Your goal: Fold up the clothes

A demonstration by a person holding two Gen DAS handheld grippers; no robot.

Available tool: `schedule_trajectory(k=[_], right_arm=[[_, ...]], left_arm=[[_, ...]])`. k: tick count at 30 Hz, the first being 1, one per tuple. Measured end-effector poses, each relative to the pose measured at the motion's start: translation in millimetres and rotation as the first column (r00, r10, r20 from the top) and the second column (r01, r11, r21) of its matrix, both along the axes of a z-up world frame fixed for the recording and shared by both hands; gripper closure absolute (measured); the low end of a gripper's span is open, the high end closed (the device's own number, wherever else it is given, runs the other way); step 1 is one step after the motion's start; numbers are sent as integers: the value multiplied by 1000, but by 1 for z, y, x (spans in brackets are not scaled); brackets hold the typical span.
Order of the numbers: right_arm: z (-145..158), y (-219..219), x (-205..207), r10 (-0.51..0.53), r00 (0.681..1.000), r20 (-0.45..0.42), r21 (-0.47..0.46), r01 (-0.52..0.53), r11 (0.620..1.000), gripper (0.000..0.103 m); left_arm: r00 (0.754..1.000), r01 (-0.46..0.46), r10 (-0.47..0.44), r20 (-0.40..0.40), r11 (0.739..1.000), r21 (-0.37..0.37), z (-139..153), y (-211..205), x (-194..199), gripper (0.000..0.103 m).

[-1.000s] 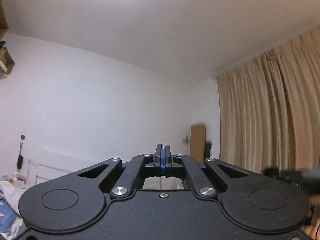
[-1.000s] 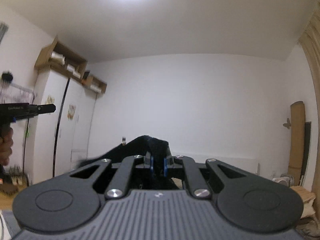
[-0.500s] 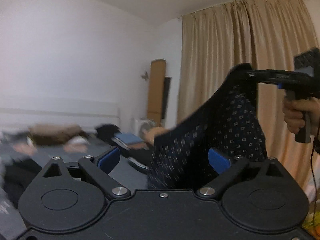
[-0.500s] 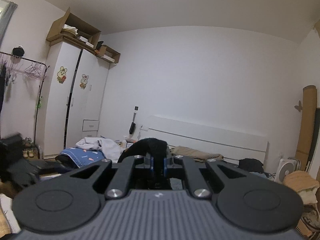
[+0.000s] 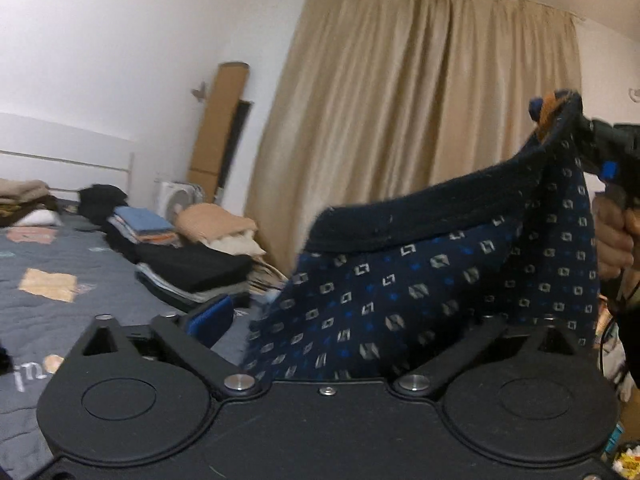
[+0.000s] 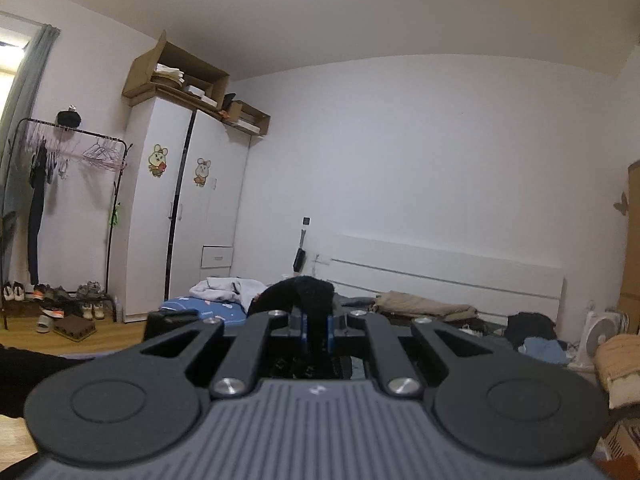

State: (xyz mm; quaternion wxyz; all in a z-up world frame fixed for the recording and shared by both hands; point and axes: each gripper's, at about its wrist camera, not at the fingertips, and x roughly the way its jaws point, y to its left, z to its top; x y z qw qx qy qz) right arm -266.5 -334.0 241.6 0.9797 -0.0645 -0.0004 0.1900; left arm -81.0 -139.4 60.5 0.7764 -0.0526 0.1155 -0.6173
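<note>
Your right gripper is pinched tight on the garment, a dark bunch of its waistband poking up between the blue pads. From the left view that same gripper sits high at the right edge, your hand on its handle, and the navy patterned cloth hangs down from it in mid-air, its thick dark band sloping down to the left. Your left gripper is spread wide; the cloth drapes across its right finger and hides that pad, while the left pad shows clear. Whether the cloth touches that hidden pad, you cannot tell.

Room to move: the bed lies open to your left and below, folded stacks line its far side under the curtain.

Half a second back the garment hung farther off, beyond your open fingers; now it has come in closer and its lower part covers your right finger. Your right grip is unchanged.
</note>
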Motion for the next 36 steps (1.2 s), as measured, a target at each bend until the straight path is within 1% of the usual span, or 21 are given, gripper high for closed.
schedule_trajectory(k=[1, 2, 3, 6, 8, 10, 11, 13, 15, 18, 21, 24, 26, 27, 30, 31, 33, 34, 35, 36], right_arm=[[-1, -2, 0, -7, 1000, -7, 5, 7, 1000, 95], [-2, -5, 1, -18, 1000, -14, 7, 18, 1000, 95], [-4, -8, 2, -36, 999, -20, 4, 36, 999, 95], [-12, -21, 10, -84, 996, -40, 11, 84, 996, 95], [-13, -22, 20, -102, 994, -39, 16, 103, 995, 95], [-13, -19, 31, -116, 993, -33, 20, 116, 993, 95], [-12, -16, 36, -118, 993, -24, 24, 119, 993, 95], [-7, -5, 44, -108, 994, 13, 32, 107, 994, 95], [2, 7, 52, -76, 996, 49, 53, 73, 996, 95], [18, 23, 57, -29, 993, 110, 55, 23, 998, 95], [36, 37, 62, -1, 988, 157, 57, -8, 998, 95], [51, 45, 73, 18, 986, 167, 66, -30, 997, 95], [58, 50, 78, 54, 986, 157, 92, -69, 993, 95], [60, 53, 77, 80, 985, 156, 103, -97, 990, 95], [57, 64, 66, 156, 974, 163, 97, -173, 980, 95], [54, 67, 61, 187, 970, 156, 105, -205, 973, 95], [46, 72, 50, 257, 957, 134, 129, -274, 953, 95], [42, 74, 45, 285, 951, 122, 138, -301, 944, 95], [38, 77, 41, 313, 943, 110, 147, -327, 933, 95], [35, 79, 38, 340, 935, 96, 158, -352, 923, 95]], left_arm=[[1000, 15, -15, -16, 1000, 22, -3, -7, 0, 74], [1000, 0, 1, -18, 999, 36, -6, -7, 0, 95], [1000, -16, 17, -20, 999, 49, -9, -7, 0, 95], [991, -130, 129, 33, 991, 19, 15, 24, -1, 97], [977, -204, 204, 66, 979, -5, 31, 44, -1, 97], [956, -277, 278, 97, 961, -30, 47, 64, -2, 98], [946, -299, 301, 124, 954, -34, 62, 73, -7, 98], [906, -366, 370, 207, 929, -58, 93, 93, -26, 98], [854, -429, 435, 286, 899, -87, 124, 112, -44, 98], [777, -516, 539, 325, 841, -164, 166, 139, -59, 98], [715, -563, 600, 359, 798, -214, 203, 156, -76, 98], [659, -603, 643, 391, 762, -237, 223, 158, -84, 98], [620, -633, 678, 394, 730, -259, 231, 164, -93, 98], [611, -640, 688, 392, 721, -267, 235, 171, -103, 98], [583, -660, 709, 398, 698, -277, 239, 181, -110, 98], [586, -663, 709, 391, 697, -271, 239, 181, -108, 98], [607, -668, 703, 370, 704, -241, 236, 169, -92, 98], [619, -666, 693, 369, 713, -221, 236, 164, -87, 98], [634, -659, 676, 376, 726, -195, 233, 154, -81, 98], [654, -645, 653, 382, 745, -168, 233, 145, -76, 98]])
